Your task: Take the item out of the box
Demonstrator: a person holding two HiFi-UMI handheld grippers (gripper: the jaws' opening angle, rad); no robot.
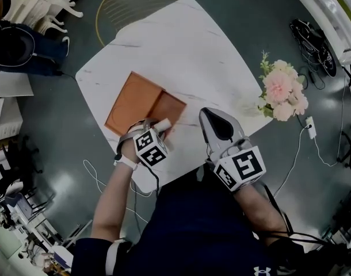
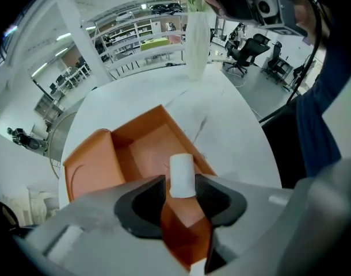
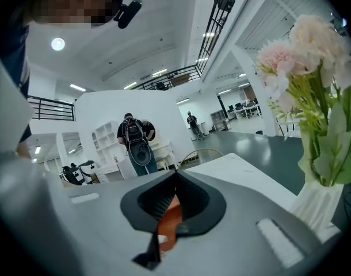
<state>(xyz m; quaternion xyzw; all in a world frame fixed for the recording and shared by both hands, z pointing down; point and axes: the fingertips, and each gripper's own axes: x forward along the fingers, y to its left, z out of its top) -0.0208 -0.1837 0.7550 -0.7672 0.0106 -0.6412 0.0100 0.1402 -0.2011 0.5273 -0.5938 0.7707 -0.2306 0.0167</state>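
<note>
An orange box (image 1: 136,98) lies open on the white marble table (image 1: 187,45), its lid folded out to the left. A small white cylinder (image 1: 164,123) stands at the box's near edge. My left gripper (image 1: 155,132) points straight down over it. In the left gripper view the cylinder (image 2: 182,174) sits between the black pads of the left gripper (image 2: 181,187), and I see no squeeze on it. The orange box (image 2: 138,151) lies beneath. My right gripper (image 1: 209,115) hovers at the table's near right, jaws together and empty. In its own view the right gripper (image 3: 176,178) shows only orange behind the tips.
A white vase of pink flowers (image 1: 281,89) stands at the table's right corner and looms close in the right gripper view (image 3: 316,91). A round gold-rimmed chair (image 1: 129,4) is beyond the table. Cables (image 1: 302,148) trail on the floor. A person with a backpack (image 3: 134,135) stands far off.
</note>
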